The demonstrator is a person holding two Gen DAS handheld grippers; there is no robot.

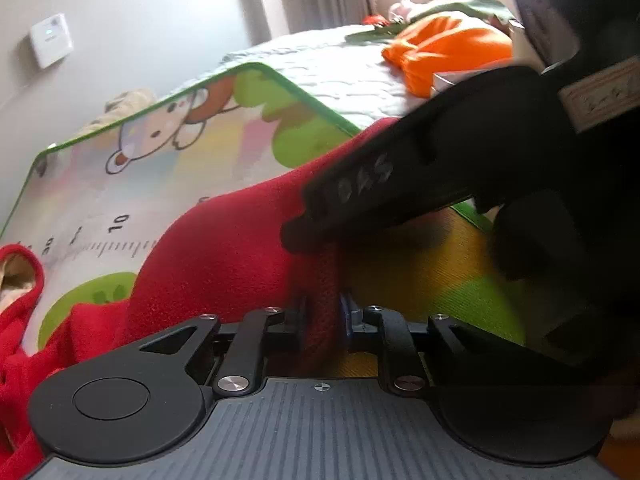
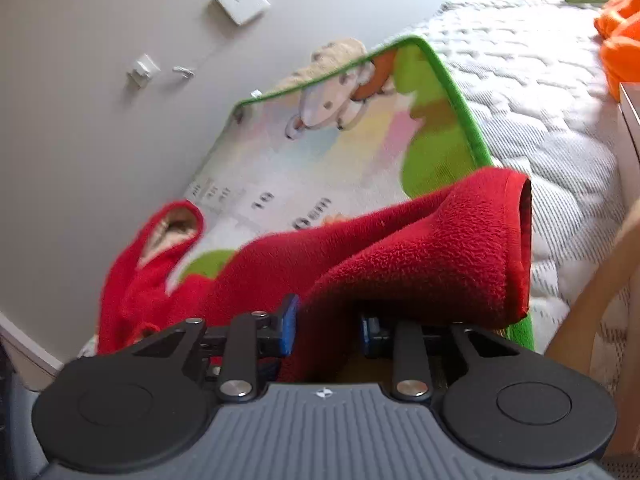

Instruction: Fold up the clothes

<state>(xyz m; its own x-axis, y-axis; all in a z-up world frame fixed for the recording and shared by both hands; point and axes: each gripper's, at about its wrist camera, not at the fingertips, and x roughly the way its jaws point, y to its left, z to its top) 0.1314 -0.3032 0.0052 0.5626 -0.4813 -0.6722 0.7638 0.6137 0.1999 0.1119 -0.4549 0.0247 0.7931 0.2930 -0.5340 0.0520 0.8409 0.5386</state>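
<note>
You had the red fleece hoodie (image 2: 420, 248) lifted over the play mat's (image 2: 360, 152) right edge, left gripper (image 1: 323, 312) and right gripper (image 2: 328, 320) both clamping it, likely mid-fold, needing a level carry across.

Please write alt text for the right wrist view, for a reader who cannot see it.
The right claw grips a fold of a red fleece garment, lifting it above a cartoon-printed play mat with a green border. The mat lies on a white quilted mattress, with a grey wall behind.
</note>
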